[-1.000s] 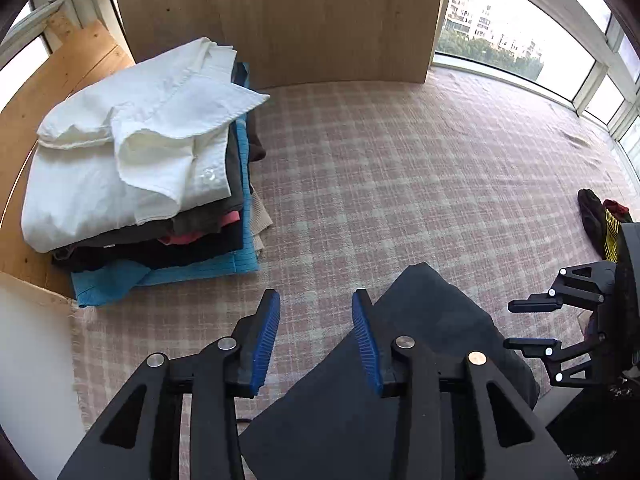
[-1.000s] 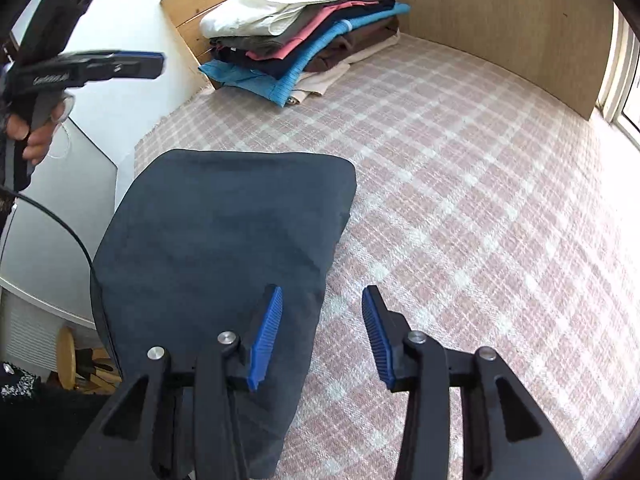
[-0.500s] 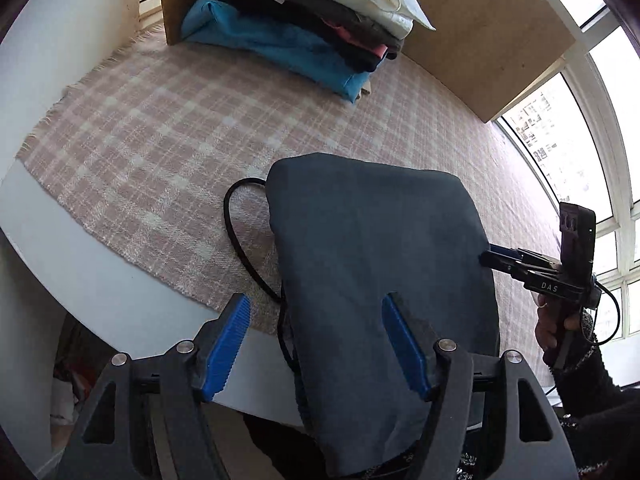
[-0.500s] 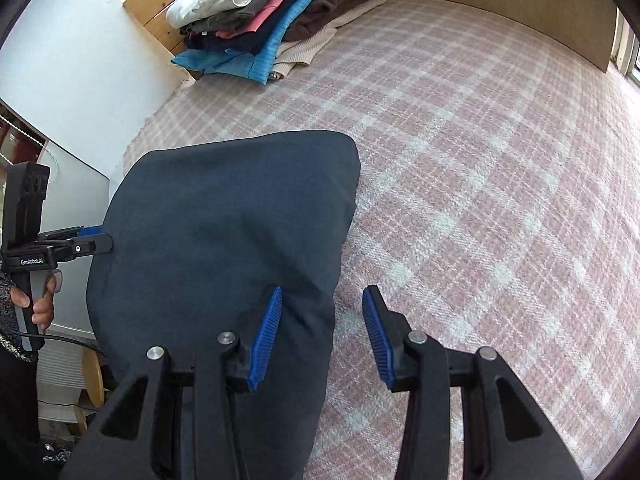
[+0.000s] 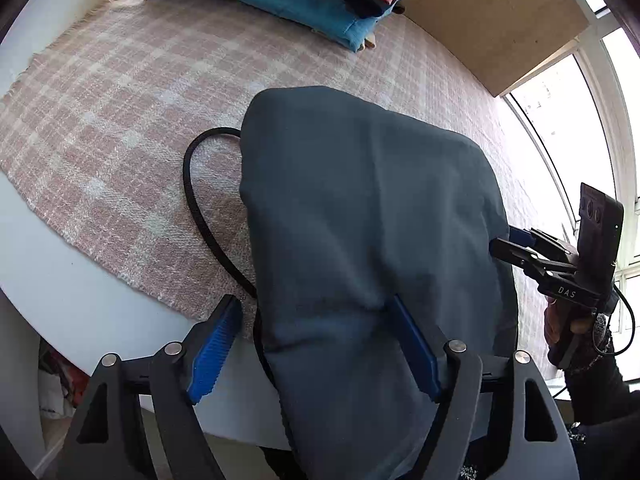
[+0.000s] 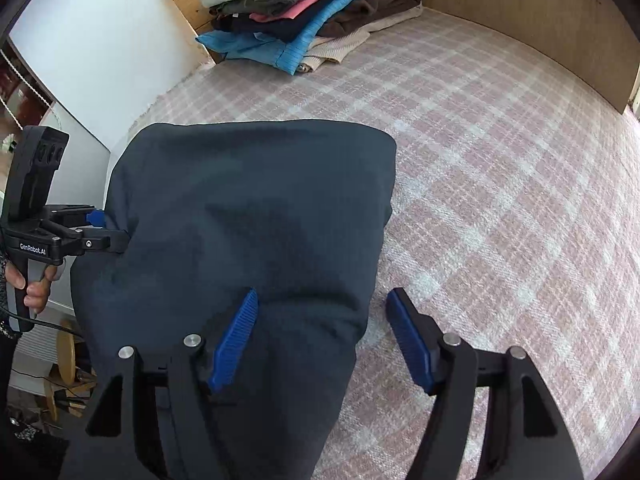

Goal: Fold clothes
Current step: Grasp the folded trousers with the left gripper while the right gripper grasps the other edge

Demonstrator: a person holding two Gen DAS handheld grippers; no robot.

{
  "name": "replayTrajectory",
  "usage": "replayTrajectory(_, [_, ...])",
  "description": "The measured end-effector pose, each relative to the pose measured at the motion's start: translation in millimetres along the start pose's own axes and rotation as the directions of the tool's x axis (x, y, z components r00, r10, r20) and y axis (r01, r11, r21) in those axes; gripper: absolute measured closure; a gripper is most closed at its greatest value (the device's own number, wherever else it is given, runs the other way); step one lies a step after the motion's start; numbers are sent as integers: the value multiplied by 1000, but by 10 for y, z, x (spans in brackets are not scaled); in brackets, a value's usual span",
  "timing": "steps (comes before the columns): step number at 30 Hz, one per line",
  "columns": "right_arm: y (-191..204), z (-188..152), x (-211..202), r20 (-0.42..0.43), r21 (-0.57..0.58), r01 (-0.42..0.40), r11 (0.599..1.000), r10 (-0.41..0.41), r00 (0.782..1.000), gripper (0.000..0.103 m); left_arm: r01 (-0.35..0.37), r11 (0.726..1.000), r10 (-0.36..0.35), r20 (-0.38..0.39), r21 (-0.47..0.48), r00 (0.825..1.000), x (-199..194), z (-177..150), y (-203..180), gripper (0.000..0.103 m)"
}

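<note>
A dark blue garment point(image 5: 368, 240) lay on a pink checked cloth point(image 5: 120, 120), its far end rounded and resting on the cloth, its near end hanging off the table edge toward the person. Its long axis ran from that hanging end away toward a stack of folded clothes point(image 6: 312, 12) at the far corner of the cloth.

The left gripper point(image 5: 316, 344) sat at the garment's left side, near the hanging end. Its jaws had just been opening and stood wide apart: one blue pad lay against the top of the garment, the other hung clear of it over the table edge, so the garment's left border lay between them, unpinched. A black cord point(image 5: 200, 216) looped out from under that border.

The right gripper point(image 6: 324, 340) mirrored this at the garment's right side. Its jaws had also just been opening and stood apart, one pad on the garment, the other over bare cloth, nothing clamped.

Both grippers looked equally near the hanging end, which seemed the likely part to fold toward the stack.
</note>
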State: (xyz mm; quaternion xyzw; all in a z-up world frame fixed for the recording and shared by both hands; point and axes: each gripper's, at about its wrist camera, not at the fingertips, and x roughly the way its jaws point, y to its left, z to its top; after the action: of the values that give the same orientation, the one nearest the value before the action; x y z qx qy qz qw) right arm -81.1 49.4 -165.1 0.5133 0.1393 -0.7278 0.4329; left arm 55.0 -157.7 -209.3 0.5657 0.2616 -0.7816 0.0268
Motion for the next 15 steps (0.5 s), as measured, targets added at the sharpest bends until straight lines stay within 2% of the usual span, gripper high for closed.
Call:
replayTrajectory(2, [58, -23, 16, 5, -38, -2, 999, 2, 1000, 35, -16, 1000, 16, 15, 16, 1000, 7, -8, -54, 26])
replayTrajectory(4, [103, -38, 29, 5, -65, -10, 998, 11, 1000, 35, 1, 1000, -1, 13, 19, 1000, 7, -9, -80, 39])
replayTrajectory(6, [134, -40, 45, -3, -79, -27, 997, 27, 1000, 37, -7, 1000, 6, 17, 23, 1000, -7, -5, -103, 46])
replayTrajectory(8, [178, -62, 56, 0, -94, -37, 995, 37, 999, 55, -16, 999, 15, 25, 48, 1000, -16, -17, -121, 48])
replayTrajectory(9, [197, -69, 57, 1, -99, -37, 994, 37, 999, 59, -15, 999, 13, 28, 49, 1000, -21, -24, -107, 51])
replayTrajectory(11, [203, -73, 42, 1, -100, -51, 994, 51, 999, 74, -15, 999, 14, 33, 47, 999, -49, -23, -87, 56])
replayTrajectory(13, [176, -65, 45, -2, -80, -79, 994, 79, 997, 84, -39, 997, 37, 40, 63, 999, -89, -29, -118, 61])
replayTrajectory(15, [152, -63, 57, -3, -63, -100, 993, 100, 995, 85, -78, 992, 73, 50, 97, 996, -112, -36, -186, 63])
